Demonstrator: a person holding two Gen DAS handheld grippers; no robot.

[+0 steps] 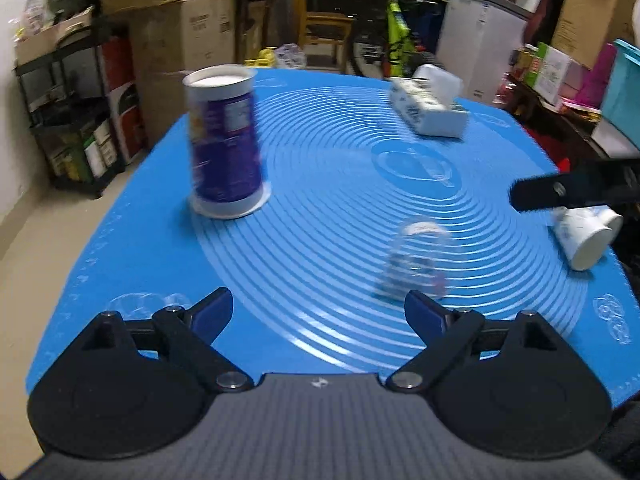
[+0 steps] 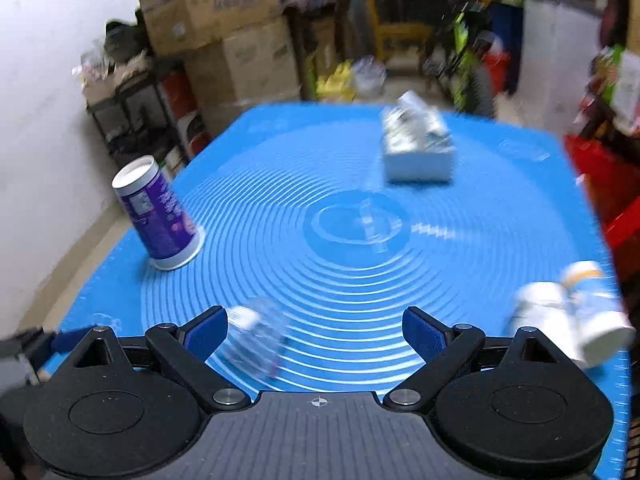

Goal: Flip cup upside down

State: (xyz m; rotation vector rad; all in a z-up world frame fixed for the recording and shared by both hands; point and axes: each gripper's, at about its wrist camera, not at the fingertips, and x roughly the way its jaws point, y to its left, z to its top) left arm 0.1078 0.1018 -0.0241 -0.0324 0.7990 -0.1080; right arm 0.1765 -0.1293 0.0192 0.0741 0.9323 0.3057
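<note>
A small clear glass cup (image 1: 416, 262) stands on the blue mat (image 1: 320, 184), blurred, with its closed end up as far as I can tell. It sits just ahead of my left gripper (image 1: 318, 312), nearer the right finger. The left gripper is open and empty. In the right wrist view the same cup (image 2: 256, 336) is next to the left finger of my right gripper (image 2: 316, 336), which is open and empty. The right gripper's black finger (image 1: 560, 192) shows at the right edge of the left wrist view.
A tall purple-and-white canister (image 1: 226, 144) stands at the left of the mat. A white tissue box (image 1: 430, 106) sits at the back. White cups (image 1: 586, 236) lie on their sides at the right edge. Cardboard boxes, shelves and clutter surround the table.
</note>
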